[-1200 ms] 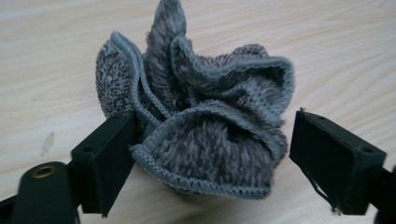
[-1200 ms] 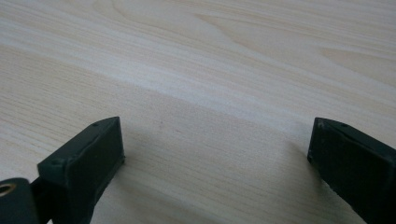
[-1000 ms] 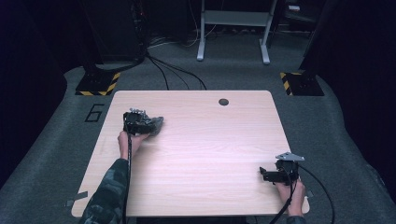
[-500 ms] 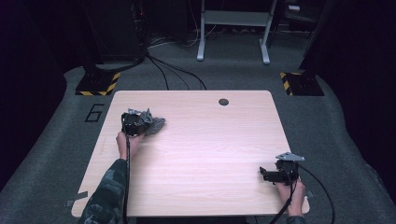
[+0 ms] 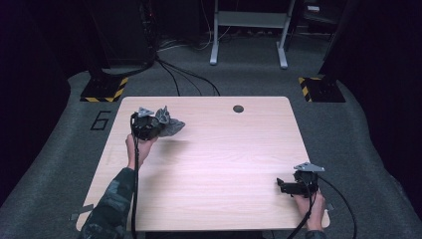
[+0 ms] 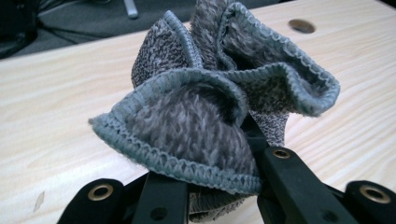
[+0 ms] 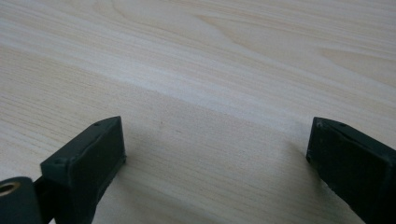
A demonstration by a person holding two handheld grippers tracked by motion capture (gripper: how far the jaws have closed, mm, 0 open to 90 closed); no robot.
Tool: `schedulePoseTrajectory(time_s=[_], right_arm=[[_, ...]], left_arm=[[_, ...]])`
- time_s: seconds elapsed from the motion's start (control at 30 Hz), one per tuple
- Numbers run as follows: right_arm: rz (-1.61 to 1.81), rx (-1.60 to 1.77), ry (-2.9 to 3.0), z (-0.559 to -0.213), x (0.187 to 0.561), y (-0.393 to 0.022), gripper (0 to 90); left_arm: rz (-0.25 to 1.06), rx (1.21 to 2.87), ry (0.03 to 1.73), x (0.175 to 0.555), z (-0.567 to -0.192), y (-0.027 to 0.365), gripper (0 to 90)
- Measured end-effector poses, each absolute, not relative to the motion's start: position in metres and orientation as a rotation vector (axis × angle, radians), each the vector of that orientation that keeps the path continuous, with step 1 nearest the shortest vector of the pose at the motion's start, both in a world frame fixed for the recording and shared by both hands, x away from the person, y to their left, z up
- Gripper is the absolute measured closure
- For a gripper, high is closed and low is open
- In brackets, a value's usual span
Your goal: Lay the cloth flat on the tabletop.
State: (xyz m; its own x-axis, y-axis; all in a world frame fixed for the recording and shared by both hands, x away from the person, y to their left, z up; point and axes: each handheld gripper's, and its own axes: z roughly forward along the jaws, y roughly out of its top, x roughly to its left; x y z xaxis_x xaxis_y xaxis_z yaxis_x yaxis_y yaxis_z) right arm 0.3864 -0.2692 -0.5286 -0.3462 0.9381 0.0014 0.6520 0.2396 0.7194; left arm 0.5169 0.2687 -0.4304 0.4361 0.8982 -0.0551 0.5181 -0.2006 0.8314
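A grey knitted cloth (image 6: 210,107) with a blue-grey stitched hem is bunched up between the jaws of my left gripper (image 6: 210,186), which is shut on it; the jaws have just been closing on the cloth. In the high view the left gripper (image 5: 152,124) holds the cloth (image 5: 169,127) lifted a little over the far left part of the table (image 5: 214,164). My right gripper (image 5: 283,186) rests low at the near right corner, open, its jaws (image 7: 210,163) wide apart over bare wood.
A dark round grommet (image 5: 238,108) sits near the table's far edge. Cables and black-and-yellow floor blocks (image 5: 104,89) lie on the grey carpet behind the table, with a metal stand (image 5: 249,30) farther back.
The left gripper closed on the cloth and raised it off the table, crumpling it. The right gripper stayed where it was.
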Motion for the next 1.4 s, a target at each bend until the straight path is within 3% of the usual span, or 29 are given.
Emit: schedulePoseTrajectory(time_s=[0.5,1.2,1.3,1.4], right_arm=[[0.886,1.455,2.084,-0.529,0.386,-0.269,3.9],[0.894,1.454,2.085,-0.528,0.386,-0.269,5.0],[0.895,1.453,2.085,-0.528,0.386,-0.269,5.0],[0.895,1.453,2.084,-0.528,0.386,-0.269,5.0]], left_arm=[[0.562,1.902,1.012,0.489,-0.407,0.233,77.6],[0.440,1.973,0.826,0.446,-0.438,0.158,75.8],[0.397,1.991,0.828,0.443,-0.456,0.148,73.2],[0.351,2.057,0.842,0.441,-0.477,0.139,61.2]])
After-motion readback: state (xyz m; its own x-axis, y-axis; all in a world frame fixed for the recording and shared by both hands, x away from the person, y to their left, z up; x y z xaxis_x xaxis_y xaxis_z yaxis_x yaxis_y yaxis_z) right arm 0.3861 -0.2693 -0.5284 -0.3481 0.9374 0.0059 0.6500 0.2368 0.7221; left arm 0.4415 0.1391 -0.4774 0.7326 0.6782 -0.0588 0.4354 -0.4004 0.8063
